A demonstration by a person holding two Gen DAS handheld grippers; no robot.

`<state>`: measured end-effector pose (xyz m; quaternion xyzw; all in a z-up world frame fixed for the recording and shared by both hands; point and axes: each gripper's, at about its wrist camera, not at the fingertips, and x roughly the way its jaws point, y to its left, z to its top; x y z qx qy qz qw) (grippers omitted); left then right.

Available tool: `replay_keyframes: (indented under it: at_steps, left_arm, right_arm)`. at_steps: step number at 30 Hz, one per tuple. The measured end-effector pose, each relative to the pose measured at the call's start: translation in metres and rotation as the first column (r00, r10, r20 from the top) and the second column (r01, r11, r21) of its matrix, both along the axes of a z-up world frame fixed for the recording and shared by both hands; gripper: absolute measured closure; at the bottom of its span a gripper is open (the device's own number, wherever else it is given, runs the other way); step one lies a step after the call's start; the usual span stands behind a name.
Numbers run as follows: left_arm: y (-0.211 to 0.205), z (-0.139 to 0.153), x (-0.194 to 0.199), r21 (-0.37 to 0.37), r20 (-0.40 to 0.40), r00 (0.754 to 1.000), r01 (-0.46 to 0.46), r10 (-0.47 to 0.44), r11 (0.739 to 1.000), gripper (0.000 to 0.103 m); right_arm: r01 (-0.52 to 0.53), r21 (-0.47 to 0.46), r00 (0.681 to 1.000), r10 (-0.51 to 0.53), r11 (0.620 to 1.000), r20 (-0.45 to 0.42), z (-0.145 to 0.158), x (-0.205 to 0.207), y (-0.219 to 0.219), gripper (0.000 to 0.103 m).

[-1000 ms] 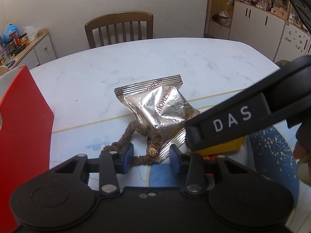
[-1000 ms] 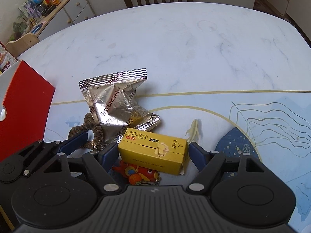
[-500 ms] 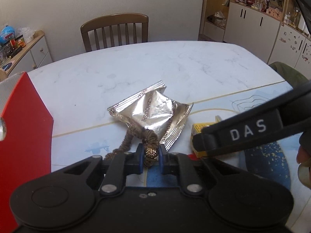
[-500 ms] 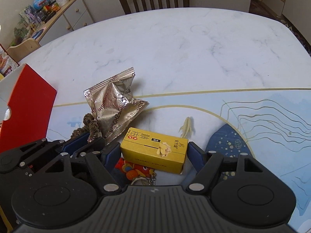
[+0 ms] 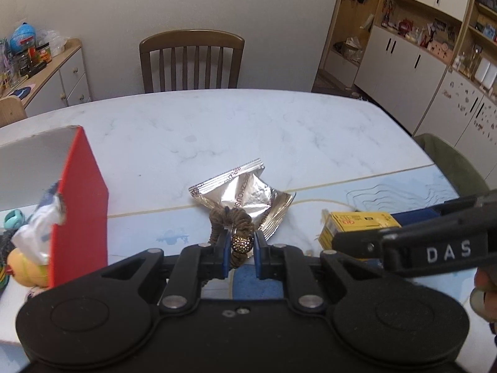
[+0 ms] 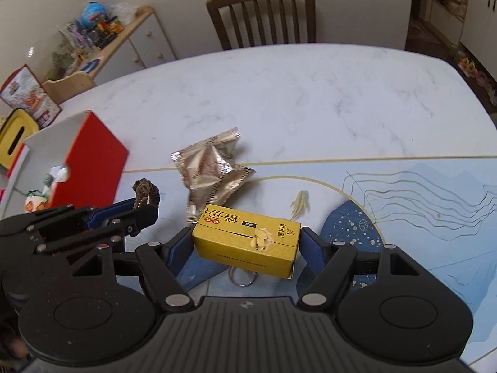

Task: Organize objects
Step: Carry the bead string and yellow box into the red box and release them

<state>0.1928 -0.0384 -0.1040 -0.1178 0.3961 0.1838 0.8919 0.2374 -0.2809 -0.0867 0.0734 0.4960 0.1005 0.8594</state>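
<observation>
At the lower centre of both frames, the left gripper (image 5: 239, 250) is now lifting the brown beaded hair tie (image 5: 231, 220) clamped between its fingers, while the right gripper (image 6: 245, 242), newly closed, is raising the yellow cardboard box (image 6: 248, 239) off the counter (image 6: 279, 99), readying both for the red box (image 6: 90, 168).

1. A home dining room: a white marble-look dining table (image 5: 248, 130) with a wooden slat-back chair (image 5: 191, 59) pushed up to its far side
2. A low sideboard with drawers (image 6: 136, 43) against the wall carries a clutter of toys, jars and a small globe (image 6: 93, 12)
3. Tall white cabinets with open shelves (image 5: 416, 46) hold ornaments and household oddments
4. Snack packets lie on the table, a foil pouch (image 5: 245, 192) among them
</observation>
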Motion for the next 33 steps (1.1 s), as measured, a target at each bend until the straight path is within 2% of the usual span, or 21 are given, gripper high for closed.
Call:
replay_keyframes:
  at_steps: [15, 26, 33]
  left_arm:
    - [0.026, 0.059, -0.042, -0.074, 0.039, 0.996, -0.071, 0.074, 0.995, 0.090]
    - [0.075, 0.091, -0.087, -0.066, 0.049, 0.987, -0.148, 0.152, 0.987, 0.090]
    - [0.110, 0.103, -0.115, -0.033, 0.044, 0.981, -0.187, 0.189, 0.982, 0.090]
  right_arm:
    - [-0.131, -0.019, 0.985, 0.132, 0.991, 0.107, 0.059, -0.038, 0.048, 0.029]
    - [-0.194, -0.038, 0.970, 0.198, 0.980, 0.142, 0.077, -0.043, 0.103, 0.029]
    - [-0.226, -0.044, 0.961, 0.230, 0.973, 0.153, 0.081, -0.040, 0.144, 0.029]
